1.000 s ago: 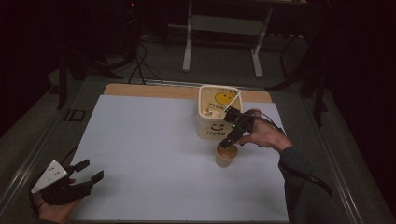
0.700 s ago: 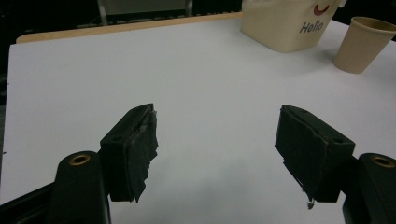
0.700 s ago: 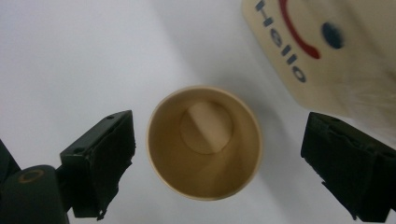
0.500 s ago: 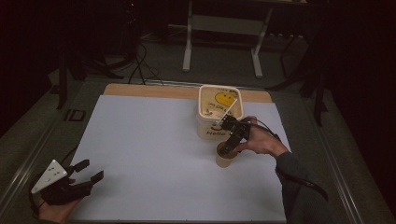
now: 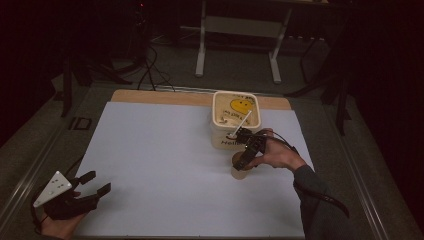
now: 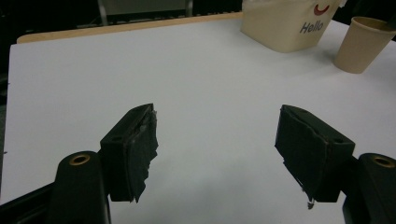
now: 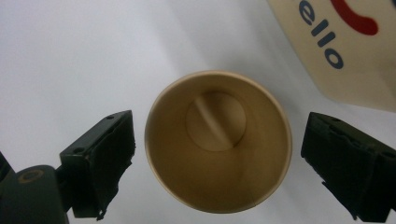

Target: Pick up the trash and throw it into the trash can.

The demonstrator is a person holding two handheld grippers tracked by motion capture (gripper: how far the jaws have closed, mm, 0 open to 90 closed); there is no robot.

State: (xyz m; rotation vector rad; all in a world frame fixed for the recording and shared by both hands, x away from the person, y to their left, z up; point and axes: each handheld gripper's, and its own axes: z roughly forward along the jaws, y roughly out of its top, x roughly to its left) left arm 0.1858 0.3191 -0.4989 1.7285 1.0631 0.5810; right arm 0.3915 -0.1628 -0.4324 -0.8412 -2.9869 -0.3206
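One paper cup [image 7: 218,147] between released right tongs [image 7: 217,163]; one tub [image 5: 235,117]; left tongs [image 6: 217,154] released.

Right gripper [image 5: 243,161] held by the person's right hand [image 5: 277,155], forearm coming in from the lower right, wrist bent so the jaws point steeply down. In the right gripper view the right gripper [image 7: 219,163] has its jaws spread wide, pads facing each other, nothing pressed against either pad. Left gripper [image 5: 90,187] low at the near left corner, gripped by the left hand [image 5: 60,225], lying nearly flat and pointing forward-right. Left gripper view: left gripper [image 6: 217,140] jaws wide apart, nothing between the fingers.
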